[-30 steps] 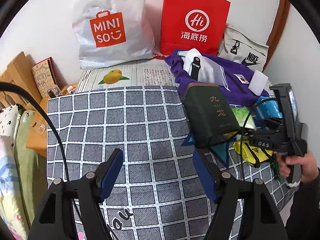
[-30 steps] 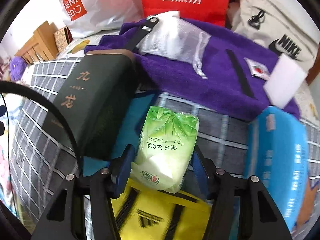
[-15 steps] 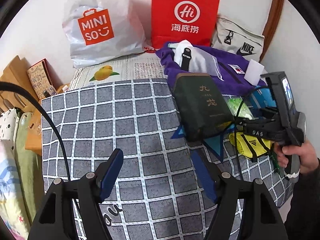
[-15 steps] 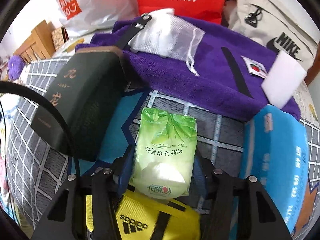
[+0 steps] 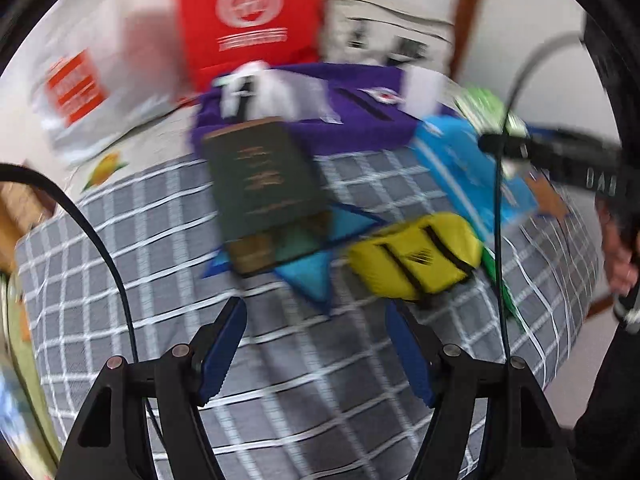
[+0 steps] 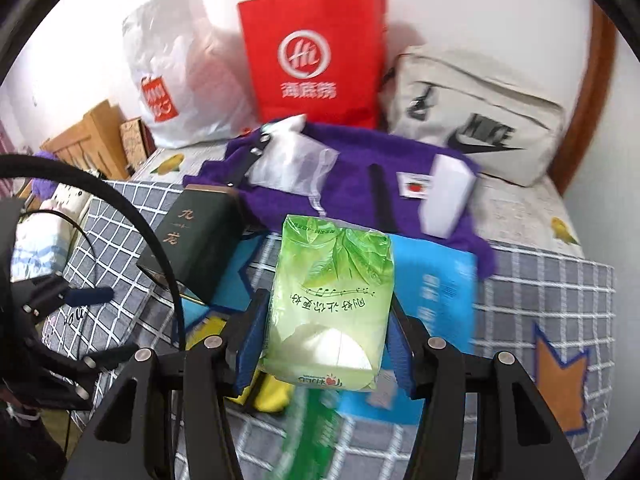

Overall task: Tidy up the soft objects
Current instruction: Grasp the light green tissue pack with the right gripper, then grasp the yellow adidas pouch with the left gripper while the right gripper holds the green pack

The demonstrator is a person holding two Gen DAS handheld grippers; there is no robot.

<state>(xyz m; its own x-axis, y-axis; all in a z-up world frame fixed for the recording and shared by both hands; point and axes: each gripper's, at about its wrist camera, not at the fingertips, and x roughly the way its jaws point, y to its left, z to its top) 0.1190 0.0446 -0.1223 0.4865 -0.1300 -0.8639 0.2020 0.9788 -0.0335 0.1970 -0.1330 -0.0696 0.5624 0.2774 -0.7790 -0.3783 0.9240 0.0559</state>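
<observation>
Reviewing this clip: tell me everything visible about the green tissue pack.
The green tissue pack is a soft, glossy plastic-wrapped packet, light green with a leaf print, dark Chinese lettering and a white patch near its lower end. The right gripper has its blue jaws shut on the pack's sides, holding it lifted off the checked bedspread, above the yellow pouch and blue pack. Nothing else touches it.

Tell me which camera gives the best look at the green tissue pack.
The right wrist view: the green tissue pack fills the centre, sharp, clamped between the right gripper fingers with its print readable. In the left wrist view it shows only as a blurred green patch at the far right, behind a cable.
</observation>
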